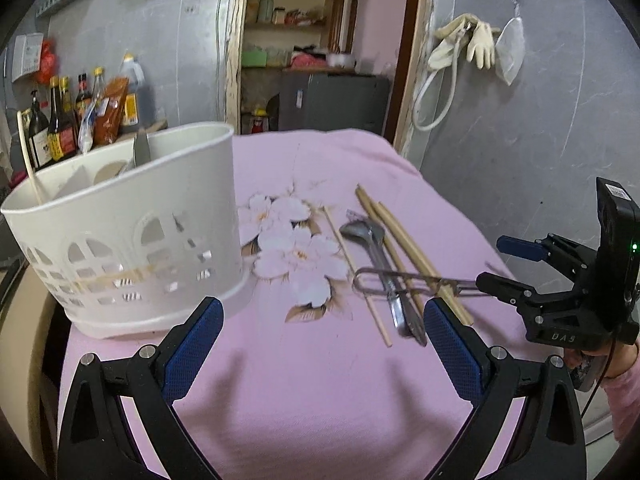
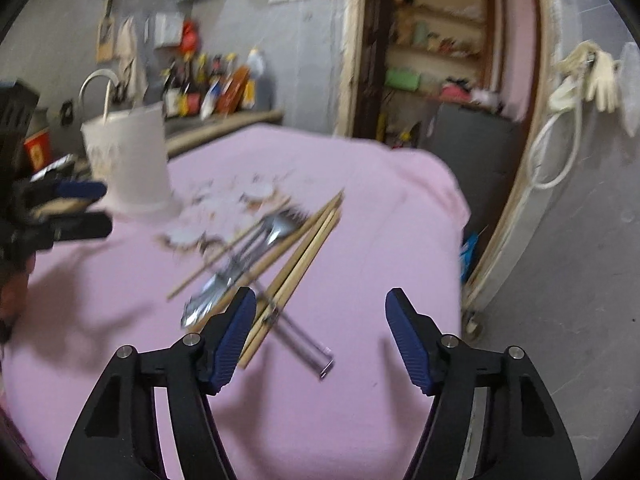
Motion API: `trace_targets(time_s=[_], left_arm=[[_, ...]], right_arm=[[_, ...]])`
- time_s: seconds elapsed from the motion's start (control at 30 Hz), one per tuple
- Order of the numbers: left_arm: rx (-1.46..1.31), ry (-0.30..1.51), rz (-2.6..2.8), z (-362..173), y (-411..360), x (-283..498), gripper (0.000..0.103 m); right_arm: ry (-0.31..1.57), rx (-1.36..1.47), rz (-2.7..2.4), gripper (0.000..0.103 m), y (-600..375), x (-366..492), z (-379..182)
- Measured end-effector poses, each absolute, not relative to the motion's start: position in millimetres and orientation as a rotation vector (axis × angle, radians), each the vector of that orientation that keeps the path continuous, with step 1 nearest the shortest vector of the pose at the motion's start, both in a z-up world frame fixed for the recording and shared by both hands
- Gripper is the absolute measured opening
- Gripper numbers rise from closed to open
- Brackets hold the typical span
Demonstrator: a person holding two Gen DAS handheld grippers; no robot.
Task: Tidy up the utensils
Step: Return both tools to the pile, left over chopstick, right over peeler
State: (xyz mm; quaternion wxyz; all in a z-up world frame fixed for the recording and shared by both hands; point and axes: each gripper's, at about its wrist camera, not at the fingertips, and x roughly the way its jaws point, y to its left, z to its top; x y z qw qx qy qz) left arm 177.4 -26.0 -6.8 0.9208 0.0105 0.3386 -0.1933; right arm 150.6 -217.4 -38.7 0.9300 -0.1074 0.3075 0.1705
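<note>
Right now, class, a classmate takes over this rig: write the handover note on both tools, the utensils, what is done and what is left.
Left tool: open, empty, over the pink cloth.
Right tool: open, empty, near the pile's end.
White caddy: upright on the cloth's left, already holding a chopstick and a blade-like utensil.
Left to do: the pile of chopsticks, metal spoon and wire-handled utensil remains loose on the cloth; move it into the caddy.

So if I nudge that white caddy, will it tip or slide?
The white caddy looks like thin perforated plastic, so probably light. It stands tall on a soft pink cloth with little inside, so a high push may tip it; a low one likelier drags the cloth.
</note>
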Motion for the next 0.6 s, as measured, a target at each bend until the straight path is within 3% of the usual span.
trace_targets(time_s=[0.13, 0.33, 0.4, 0.53, 0.6], left_arm=[[0.018, 0.749, -0.383, -15.1, -24.7, 183.0, 0.098], [0.006, 0.797, -0.375, -22.1, -22.5, 187.2, 0.098], [0.006, 0.809, -0.380, -22.3, -22.7, 188.3, 0.092], [0.018, 0.834, -0.401, -25.3, -24.9, 190.9, 0.081], [0.027, 0.860, -0.415, -28.2, -28.3, 194.4, 0.068]], right_arm=[[0.691, -0.243, 0.374, 0.062, -212.4, 158.3, -47.8], [0.746, -0.281, 0.385, 0.037, -206.4, 165.2, -55.7], [0.748, -0.288, 0.372, 0.024, -206.2, 163.8, -55.7], [0.753, -0.248, 0.347, 0.019, -214.6, 162.7, -55.6], [0.752, -0.221, 0.322, 0.015, -219.9, 162.4, -54.6]])
